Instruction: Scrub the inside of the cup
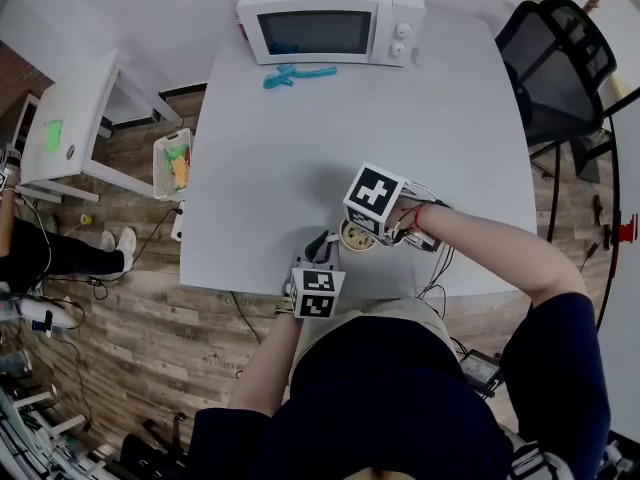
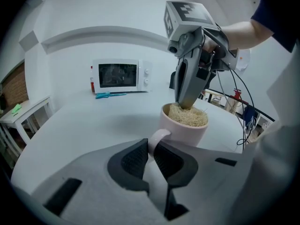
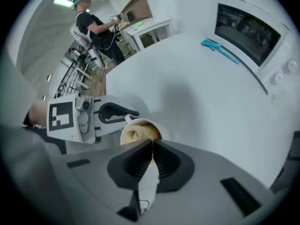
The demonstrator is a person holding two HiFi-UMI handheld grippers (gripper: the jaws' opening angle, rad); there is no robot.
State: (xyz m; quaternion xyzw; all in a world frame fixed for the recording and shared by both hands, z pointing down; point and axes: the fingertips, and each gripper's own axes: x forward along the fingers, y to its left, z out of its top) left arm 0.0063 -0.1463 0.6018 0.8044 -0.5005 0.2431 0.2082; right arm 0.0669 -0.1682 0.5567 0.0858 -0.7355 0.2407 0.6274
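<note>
1. Pinching the handle [image 2: 158, 136] of the pale cup [image 2: 185, 129] between the jaws of the left gripper [image 2: 150, 147].
2. Pressing the jaws of the right gripper [image 3: 151, 143] together on a straw-coloured scrubber [image 3: 136, 134], with the tips dipping steeply down inside the cup.
3. Holding the cup upright on the white worktop [image 1: 300, 158], with the worktop's near edge just beside the cup.
4. Leaving a microwave [image 1: 318, 23] and a teal tool [image 1: 297, 73] well beyond the cup.
</note>
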